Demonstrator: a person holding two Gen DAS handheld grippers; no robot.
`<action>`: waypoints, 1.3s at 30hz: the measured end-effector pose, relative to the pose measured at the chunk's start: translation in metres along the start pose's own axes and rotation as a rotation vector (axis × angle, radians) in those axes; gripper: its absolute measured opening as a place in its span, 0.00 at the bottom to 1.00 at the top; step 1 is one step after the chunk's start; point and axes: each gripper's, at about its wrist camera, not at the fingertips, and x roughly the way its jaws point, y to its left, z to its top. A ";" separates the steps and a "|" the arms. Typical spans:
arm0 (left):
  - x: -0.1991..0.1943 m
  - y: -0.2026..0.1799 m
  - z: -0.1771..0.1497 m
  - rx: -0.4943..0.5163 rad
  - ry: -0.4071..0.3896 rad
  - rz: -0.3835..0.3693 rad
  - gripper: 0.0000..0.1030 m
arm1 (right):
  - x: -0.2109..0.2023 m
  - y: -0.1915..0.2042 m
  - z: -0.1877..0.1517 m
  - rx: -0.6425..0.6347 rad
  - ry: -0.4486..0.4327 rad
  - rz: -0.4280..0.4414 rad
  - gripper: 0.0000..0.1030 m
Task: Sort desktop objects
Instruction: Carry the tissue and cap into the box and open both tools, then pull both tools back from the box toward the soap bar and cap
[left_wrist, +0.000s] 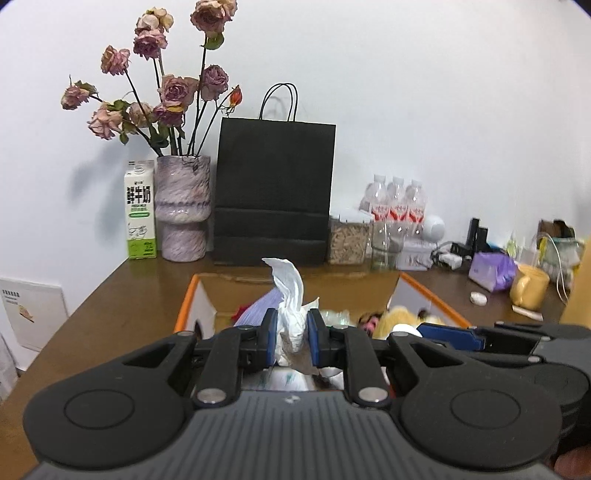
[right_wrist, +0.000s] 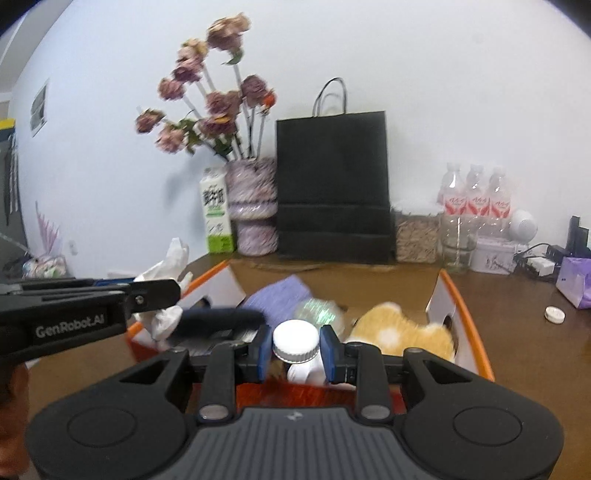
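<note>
White tissue (left_wrist: 291, 317) pinched in left hand-held gripper (left_wrist: 291, 338), held above box (left_wrist: 183, 302)

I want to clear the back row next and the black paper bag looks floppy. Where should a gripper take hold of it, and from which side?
Grip the twin cord handles of the black paper bag, coming from above. The bag stands upright against the wall with the handles arching free over its open top, while its broad flat face looks too wide for the jaws. The vase and jar crowd both sides.

Crumpled white tissue (left_wrist: 291, 321) and white-capped bottle (right_wrist: 297, 347), both clamped.
</note>
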 end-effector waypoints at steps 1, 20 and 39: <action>0.009 0.000 0.003 -0.010 0.000 0.002 0.17 | 0.006 -0.003 0.004 0.004 -0.004 -0.001 0.26; 0.092 -0.001 -0.008 -0.014 0.058 0.110 0.17 | 0.081 -0.033 -0.001 0.015 0.035 -0.006 0.26; 0.057 0.003 -0.001 -0.011 -0.078 0.215 1.00 | 0.053 -0.036 0.002 -0.032 -0.029 -0.069 1.00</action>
